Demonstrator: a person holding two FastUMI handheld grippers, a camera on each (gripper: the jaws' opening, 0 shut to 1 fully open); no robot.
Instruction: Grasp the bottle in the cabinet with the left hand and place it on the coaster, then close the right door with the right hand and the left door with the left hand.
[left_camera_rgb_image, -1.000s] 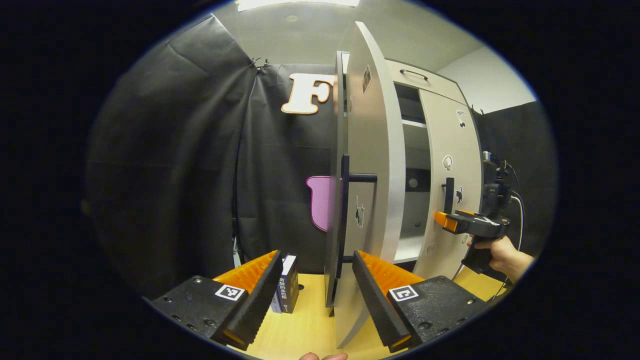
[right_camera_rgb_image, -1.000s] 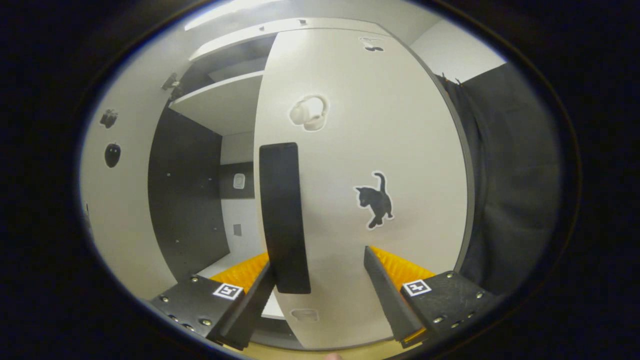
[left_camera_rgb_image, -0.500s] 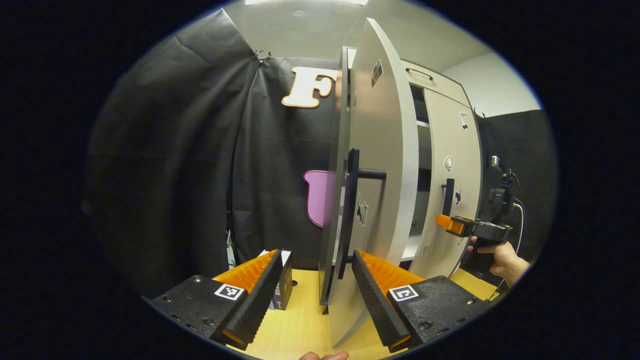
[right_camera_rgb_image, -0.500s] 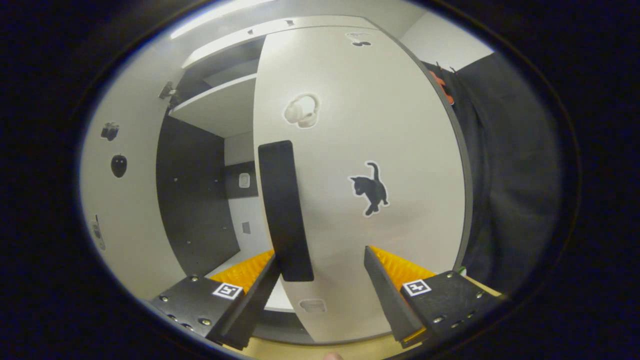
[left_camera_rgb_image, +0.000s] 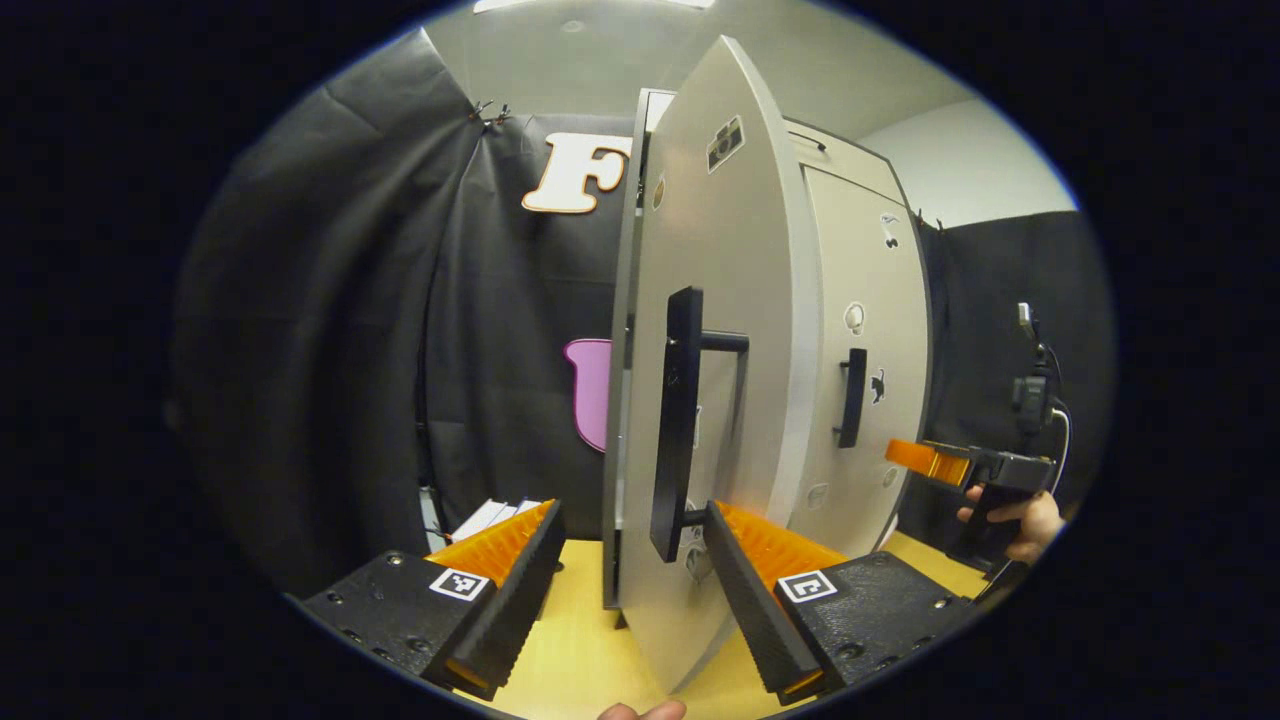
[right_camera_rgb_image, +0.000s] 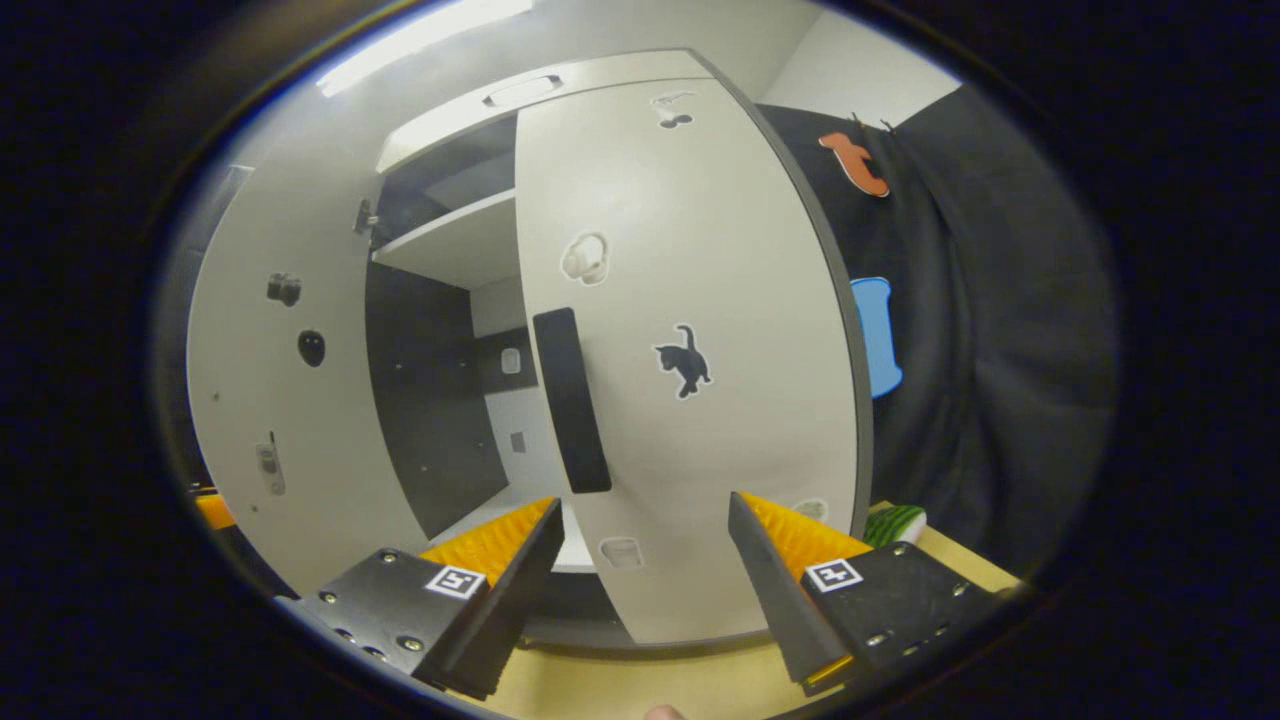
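Observation:
In the left gripper view the white left door (left_camera_rgb_image: 735, 300) stands partly open, edge-on to me, with its black bar handle (left_camera_rgb_image: 675, 420) in front. My left gripper (left_camera_rgb_image: 630, 545) is open, and the door's lower edge and the handle's foot sit between its fingers; the right finger (left_camera_rgb_image: 745, 570) lies against the door's face. The right door (right_camera_rgb_image: 690, 300) with a cat sticker looks closed against the cabinet, its black handle (right_camera_rgb_image: 572, 400) just above my open right gripper (right_camera_rgb_image: 640, 545), which holds nothing. The right gripper (left_camera_rgb_image: 935, 460) hangs clear of that door, held by a hand (left_camera_rgb_image: 1015, 515).
The dark cabinet inside (right_camera_rgb_image: 430, 390) with a white shelf (right_camera_rgb_image: 450, 240) shows between the two doors. The cabinet stands on a yellow wooden table (left_camera_rgb_image: 580, 640). White books (left_camera_rgb_image: 490, 515) lie by the black cloth wall behind my left finger. A green striped thing (right_camera_rgb_image: 895, 522) sits right of the cabinet.
The left door has swung further toward the cabinet with my left gripper against it. The right door has gone shut and my right gripper has drawn back from it.

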